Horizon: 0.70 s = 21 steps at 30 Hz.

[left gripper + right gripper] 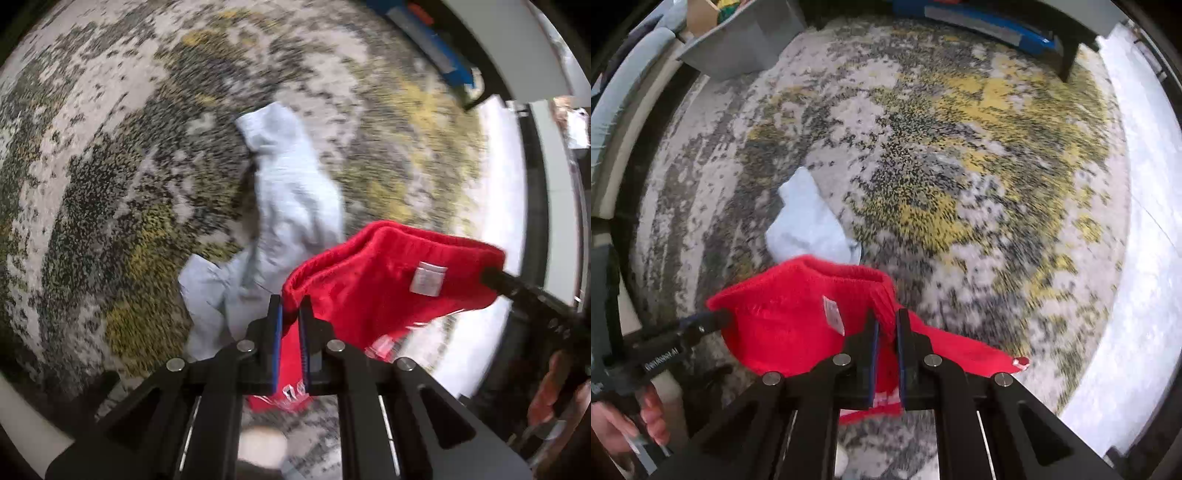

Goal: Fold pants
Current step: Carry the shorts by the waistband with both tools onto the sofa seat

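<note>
We see a mottled grey, white and yellow rug [960, 166] covering the floor, a pale hard floor strip [1137, 221] at its right edge. The left gripper [290, 314] and right gripper [886, 332] each clench the waistband of the red fleece pants [790, 317], lifted above the rug. A light blue garment [291, 184] lies crumpled beyond.

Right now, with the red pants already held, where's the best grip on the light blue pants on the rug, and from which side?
Take the light blue pants at the far narrow end, coming straight down from above. They lie crumpled and flat on the rug; that end sticks out free, while the near end tucks under the red pants.
</note>
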{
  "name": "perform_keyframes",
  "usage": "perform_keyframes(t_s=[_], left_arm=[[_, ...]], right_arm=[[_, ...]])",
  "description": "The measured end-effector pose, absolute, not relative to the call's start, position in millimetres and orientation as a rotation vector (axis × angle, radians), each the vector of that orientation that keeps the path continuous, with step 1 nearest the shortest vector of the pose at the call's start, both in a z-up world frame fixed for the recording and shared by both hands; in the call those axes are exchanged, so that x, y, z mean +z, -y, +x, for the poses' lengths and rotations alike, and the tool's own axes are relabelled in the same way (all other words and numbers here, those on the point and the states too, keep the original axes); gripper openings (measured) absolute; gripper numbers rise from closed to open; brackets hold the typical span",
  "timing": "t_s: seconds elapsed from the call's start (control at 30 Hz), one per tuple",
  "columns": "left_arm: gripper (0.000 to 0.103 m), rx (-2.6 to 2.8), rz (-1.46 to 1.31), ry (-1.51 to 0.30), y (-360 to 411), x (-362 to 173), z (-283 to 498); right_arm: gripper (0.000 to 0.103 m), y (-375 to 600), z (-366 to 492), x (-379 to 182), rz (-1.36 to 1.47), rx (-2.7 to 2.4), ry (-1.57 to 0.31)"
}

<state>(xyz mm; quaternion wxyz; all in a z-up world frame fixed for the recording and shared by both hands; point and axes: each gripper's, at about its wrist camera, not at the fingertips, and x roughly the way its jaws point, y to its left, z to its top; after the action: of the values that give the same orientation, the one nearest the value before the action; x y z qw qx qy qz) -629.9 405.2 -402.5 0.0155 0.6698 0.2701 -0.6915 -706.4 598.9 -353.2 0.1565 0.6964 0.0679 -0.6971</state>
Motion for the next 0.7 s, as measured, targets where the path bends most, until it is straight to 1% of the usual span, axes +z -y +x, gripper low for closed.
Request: perform_keyframes(t_s=[0.07, 0.1, 0.13, 0.33, 0.5, 0.7], left_arm=[[0.006, -2.205, 2.086, -0.783, -402, -371, -627], [0.006, -2.222, 2.091, -0.755, -382, -379, -627], [0.006, -2.229, 2.091, -0.729, -383, -364, -623], [0.006, -2.263, 2.058, -0.688, -383, -288, -581], [0.006, -2.313, 1.971, -0.622, -360, -220, -560], [0.006, -2.330, 1.849, -0.655, -325, -157, -542]], right_arm=[[0.008, -603, -694, -330, 2.007, -1.995, -0.173], [0.007, -604, -689, -322, 2.014, -1.989, -0.158], [0.007, -604, -681, -310, 2.017, -1.981, -0.149], [0.007, -595, -652, -242, 1.986, -1.975, -0.114], [0.007, -573, -640, -187, 1.904, -1.967, -0.089], [0.007, -542, -634, -137, 1.831, -1.912, -0.104]])
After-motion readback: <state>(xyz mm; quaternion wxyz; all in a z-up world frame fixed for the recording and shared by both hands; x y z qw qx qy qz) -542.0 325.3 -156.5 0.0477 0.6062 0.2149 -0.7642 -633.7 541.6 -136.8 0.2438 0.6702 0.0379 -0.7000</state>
